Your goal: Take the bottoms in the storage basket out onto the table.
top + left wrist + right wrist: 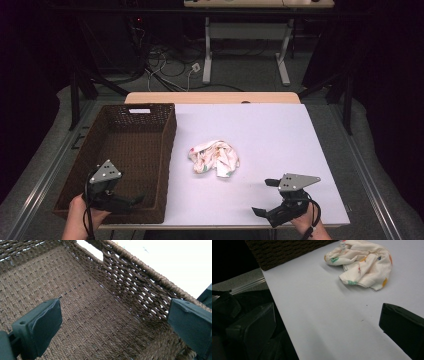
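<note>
A crumpled white cloth (213, 158) with coloured spots lies near the middle of the white table top (260, 130). In the right gripper view the cloth (362, 265) is ahead and to the right. A brown woven basket (150, 112) stands along the table's left side. My left gripper (125, 196) hangs over the basket's near end, open and holding nothing. In the left gripper view, the left gripper (112, 322) has the basket's woven floor (95, 315) between its wide jaws. My right gripper (264, 197) is open above the table's near right part, well short of the cloth, its jaws wide apart (327, 327).
The basket's corner (287, 250) shows at the top left of the right gripper view, beside the table's near edge (274, 302). Behind the table stand a desk's white legs (207, 55) and floor cables (165, 65). Bare table top lies around the cloth.
</note>
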{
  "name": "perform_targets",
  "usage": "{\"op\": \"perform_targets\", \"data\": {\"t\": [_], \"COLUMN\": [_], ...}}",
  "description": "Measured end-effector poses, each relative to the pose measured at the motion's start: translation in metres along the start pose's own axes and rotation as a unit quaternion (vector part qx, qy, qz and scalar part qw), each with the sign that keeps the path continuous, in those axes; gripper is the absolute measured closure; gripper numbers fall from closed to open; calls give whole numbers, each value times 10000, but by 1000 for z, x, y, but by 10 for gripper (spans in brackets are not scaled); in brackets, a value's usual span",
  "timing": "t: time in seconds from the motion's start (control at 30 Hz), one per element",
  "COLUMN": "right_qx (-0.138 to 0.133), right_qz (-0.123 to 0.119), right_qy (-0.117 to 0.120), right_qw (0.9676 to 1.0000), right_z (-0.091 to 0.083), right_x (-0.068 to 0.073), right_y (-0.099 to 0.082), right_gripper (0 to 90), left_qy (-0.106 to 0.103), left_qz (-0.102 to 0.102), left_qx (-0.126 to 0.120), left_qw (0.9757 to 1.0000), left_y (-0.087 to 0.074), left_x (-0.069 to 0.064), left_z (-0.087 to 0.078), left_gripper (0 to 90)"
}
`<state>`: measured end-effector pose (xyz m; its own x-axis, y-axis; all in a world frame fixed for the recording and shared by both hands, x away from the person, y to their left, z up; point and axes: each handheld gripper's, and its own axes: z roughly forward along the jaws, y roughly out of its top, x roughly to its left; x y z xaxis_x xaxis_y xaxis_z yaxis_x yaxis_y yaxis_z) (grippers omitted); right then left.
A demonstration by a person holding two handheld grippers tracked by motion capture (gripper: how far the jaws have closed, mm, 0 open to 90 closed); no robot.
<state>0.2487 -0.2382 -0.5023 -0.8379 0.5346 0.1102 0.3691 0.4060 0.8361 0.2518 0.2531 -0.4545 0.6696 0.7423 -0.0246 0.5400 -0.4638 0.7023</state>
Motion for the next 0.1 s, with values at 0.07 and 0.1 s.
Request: {"op": "perform_targets", "data": {"t": [0.07,0.1], "right_qx": [-12,8], "right_qz": [-4,-8], "right_qy": [-1,-1], "right_qw": [10000,10000], "right_z": [-1,-1], "right_x": [0,-1], "right_y": [-1,-1], "right_gripper": [2,2], "left_qy": [-24,-27], "left_qz": [-25,-27], "left_qx": [13,-9], "left_qw": [10000,10000], "left_y": [-2,-2], "left_x": [1,1], "left_z": [0,1], "left_gripper": [0,0]}}
